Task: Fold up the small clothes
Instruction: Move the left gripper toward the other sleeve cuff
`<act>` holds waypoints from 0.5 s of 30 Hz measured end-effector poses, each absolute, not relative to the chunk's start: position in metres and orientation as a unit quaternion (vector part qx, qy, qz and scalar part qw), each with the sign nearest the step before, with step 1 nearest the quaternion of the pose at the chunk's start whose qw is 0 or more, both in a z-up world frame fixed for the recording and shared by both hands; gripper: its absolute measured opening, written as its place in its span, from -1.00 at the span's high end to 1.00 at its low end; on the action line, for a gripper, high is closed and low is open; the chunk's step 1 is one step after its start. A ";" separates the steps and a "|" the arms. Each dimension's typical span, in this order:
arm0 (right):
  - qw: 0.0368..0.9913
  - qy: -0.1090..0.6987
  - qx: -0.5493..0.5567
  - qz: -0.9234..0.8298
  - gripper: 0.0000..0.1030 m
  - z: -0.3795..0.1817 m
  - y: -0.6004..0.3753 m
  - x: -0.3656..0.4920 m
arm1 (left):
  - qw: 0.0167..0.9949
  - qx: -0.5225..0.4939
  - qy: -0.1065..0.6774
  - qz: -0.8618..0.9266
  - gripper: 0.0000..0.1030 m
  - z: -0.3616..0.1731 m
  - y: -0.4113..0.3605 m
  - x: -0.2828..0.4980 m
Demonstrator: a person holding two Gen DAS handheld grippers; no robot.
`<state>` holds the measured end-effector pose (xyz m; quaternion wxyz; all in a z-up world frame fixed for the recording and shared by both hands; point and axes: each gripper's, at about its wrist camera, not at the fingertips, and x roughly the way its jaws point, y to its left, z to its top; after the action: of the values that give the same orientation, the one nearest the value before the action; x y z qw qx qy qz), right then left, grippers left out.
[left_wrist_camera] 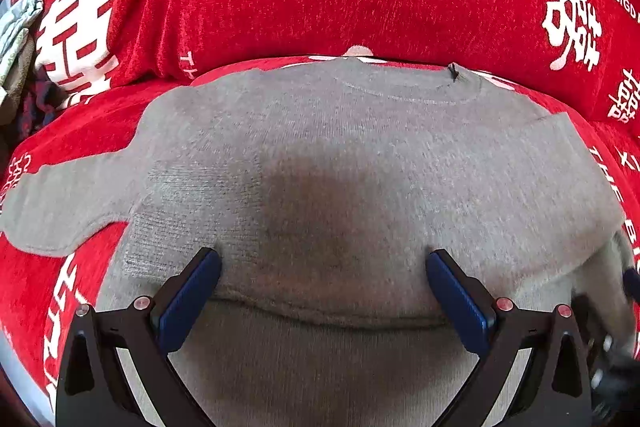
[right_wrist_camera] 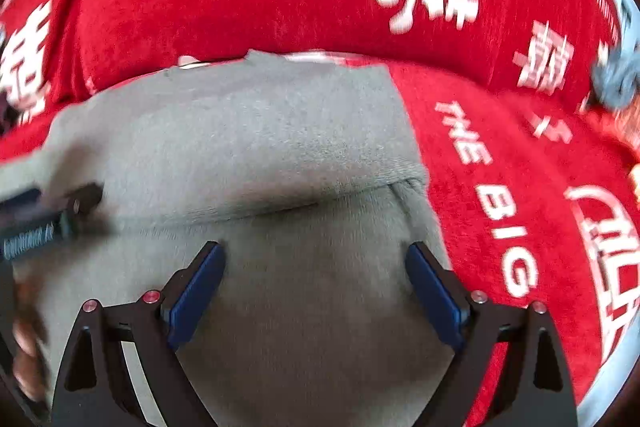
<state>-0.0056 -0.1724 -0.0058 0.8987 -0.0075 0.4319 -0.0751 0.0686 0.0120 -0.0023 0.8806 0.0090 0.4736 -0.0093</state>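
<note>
With both grippers, left (left_wrist_camera: 323,257) and right (right_wrist_camera: 315,251), wide open and empty, pinch the sweater (left_wrist_camera: 360,155) hem evenly before folding.

Gray sweater (left_wrist_camera: 360,155) is running off bottom edge; other gripper is smearing w/ blur at its right; clothes pile (left_wrist_camera: 18,39) is getting cropped left.

Grey knit sweater (left_wrist_camera: 360,155) lies flat, hem folded up, one sleeve outstretched.
</note>
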 end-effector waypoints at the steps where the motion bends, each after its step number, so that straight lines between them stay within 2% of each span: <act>1: 0.899 0.432 -0.004 -0.073 -0.81 -0.006 -0.173 -0.014 | 0.882 0.013 0.472 -0.008 -1.00 -0.001 0.011 0.064; 6: 0.905 0.420 -0.007 -0.060 -0.81 -0.004 -0.174 -0.046 | 0.883 -0.031 0.468 -0.022 -1.00 -0.001 0.024 0.035; 10: 0.901 0.430 -0.006 -0.054 -0.81 -0.002 -0.174 -0.062 | 0.886 0.008 0.464 -0.023 -1.00 0.000 0.024 0.001; 15: 0.888 0.455 -0.004 -0.063 -0.82 0.003 -0.171 -0.070 | 0.886 -0.026 0.462 -0.021 -1.00 0.014 0.056 -0.027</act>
<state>-0.0701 -0.1707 0.0032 0.8883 -0.0044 0.4550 -0.0628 -0.0270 0.0556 0.0145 0.8863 -0.0264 0.4619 -0.0209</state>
